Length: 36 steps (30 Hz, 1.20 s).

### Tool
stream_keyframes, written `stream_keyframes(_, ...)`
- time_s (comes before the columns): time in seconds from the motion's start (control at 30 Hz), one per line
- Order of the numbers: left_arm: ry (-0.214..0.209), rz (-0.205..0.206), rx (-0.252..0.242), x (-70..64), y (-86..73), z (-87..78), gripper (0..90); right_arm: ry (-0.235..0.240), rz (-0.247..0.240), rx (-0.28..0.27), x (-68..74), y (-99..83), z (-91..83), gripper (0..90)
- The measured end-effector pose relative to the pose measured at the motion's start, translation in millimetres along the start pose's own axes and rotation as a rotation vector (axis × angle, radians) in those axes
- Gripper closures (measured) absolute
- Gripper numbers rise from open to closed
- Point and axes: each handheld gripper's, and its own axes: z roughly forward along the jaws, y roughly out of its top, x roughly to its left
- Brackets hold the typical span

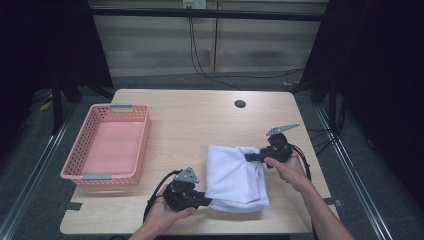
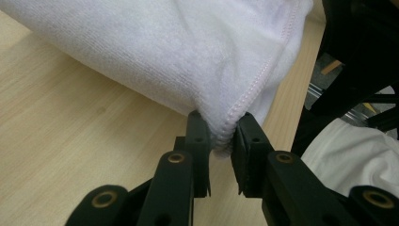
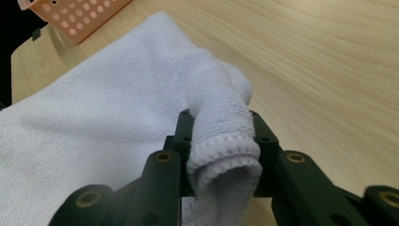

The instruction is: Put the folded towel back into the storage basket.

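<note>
A white towel (image 1: 232, 172) lies folded on the wooden table (image 1: 200, 120), right of centre. My left gripper (image 1: 206, 201) is shut on the towel's near left corner; in the left gripper view the stitched hem (image 2: 230, 125) is pinched between the jaws of this gripper (image 2: 221, 139). My right gripper (image 1: 251, 157) is shut on the towel's far right edge. In the right gripper view a bunched roll of towel (image 3: 221, 141) sits squeezed between the jaws of that gripper (image 3: 221, 127).
A pink perforated basket (image 1: 107, 172) stands at the table's left side, also seen as a corner of basket (image 3: 70, 16) in the right gripper view. A round cable hole (image 1: 240, 104) is in the far tabletop. Cables trail from both grippers.
</note>
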Motion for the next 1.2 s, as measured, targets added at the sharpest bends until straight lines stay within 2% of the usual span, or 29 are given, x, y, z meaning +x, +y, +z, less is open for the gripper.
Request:
stream_keyframes(0.2,0.006,-0.011,-0.02,4.9,4.0,-8.9,78.0,0.002,-0.005,-0.002,1.7,6.8,2.3,70.8)
stream_keyframes(0.23,0.007,0.005,-0.009,6.7,7.2,-11.9,78.0,-0.002,-0.002,-0.005,1.6,10.6,2.9,70.8)
stream_keyframes(0.6,0.015,-0.013,-0.071,14.5,11.3,-29.9,78.0,0.001,-0.012,-0.021,4.8,32.6,3.8,70.8)
stream_keyframes(1.03,0.06,-0.026,-0.112,28.4,10.0,-57.8,78.0,0.031,-0.043,-0.036,12.7,66.3,13.0,70.8)
stream_keyframes(1.1,0.057,-0.034,-0.124,31.8,10.0,-61.8,78.0,0.041,-0.037,-0.038,12.1,70.1,16.2,70.8)
stream_keyframes(1.2,0.077,-0.038,-0.153,36.1,10.1,-70.0,78.1,0.04,-0.045,-0.044,14.5,77.0,18.9,70.8)
